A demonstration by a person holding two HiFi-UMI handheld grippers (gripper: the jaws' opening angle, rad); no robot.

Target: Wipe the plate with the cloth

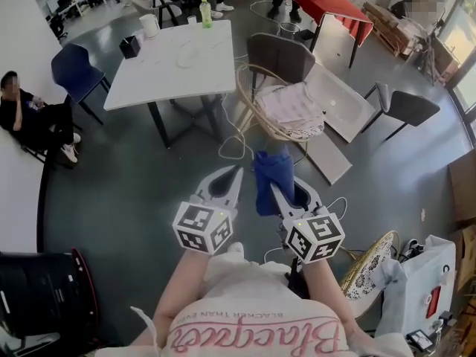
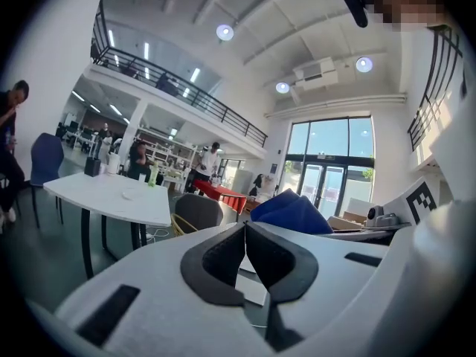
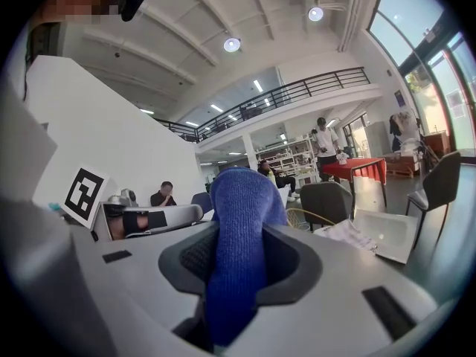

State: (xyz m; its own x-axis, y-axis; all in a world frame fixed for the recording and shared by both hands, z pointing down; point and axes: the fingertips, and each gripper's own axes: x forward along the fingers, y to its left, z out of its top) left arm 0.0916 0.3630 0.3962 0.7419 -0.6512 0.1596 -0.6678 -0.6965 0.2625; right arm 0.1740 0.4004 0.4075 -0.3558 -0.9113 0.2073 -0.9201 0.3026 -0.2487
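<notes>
While the right tool [image 1: 291,193] pinches the blue cloth [image 1: 271,175] between its pads, the left tool [image 1: 232,175] has its jaws pressed together on nothing. Both hang above the floor [image 1: 141,192] on the near side of the white tabletop [image 1: 178,65]. A patterned plate [image 1: 366,268] sits farther still from that tabletop, toward its right.

White table [image 1: 171,73] stands on grey floor [image 1: 149,177]. On the table: green bottle [image 1: 206,12] at far edge, white jug [image 1: 149,25] and black box [image 1: 130,47] toward far-left corner. On the floor: wicker chair [image 1: 260,110] just right of table, blue chair [image 1: 74,69] left of it, white cable [image 1: 230,136] by its near-right leg.
</notes>
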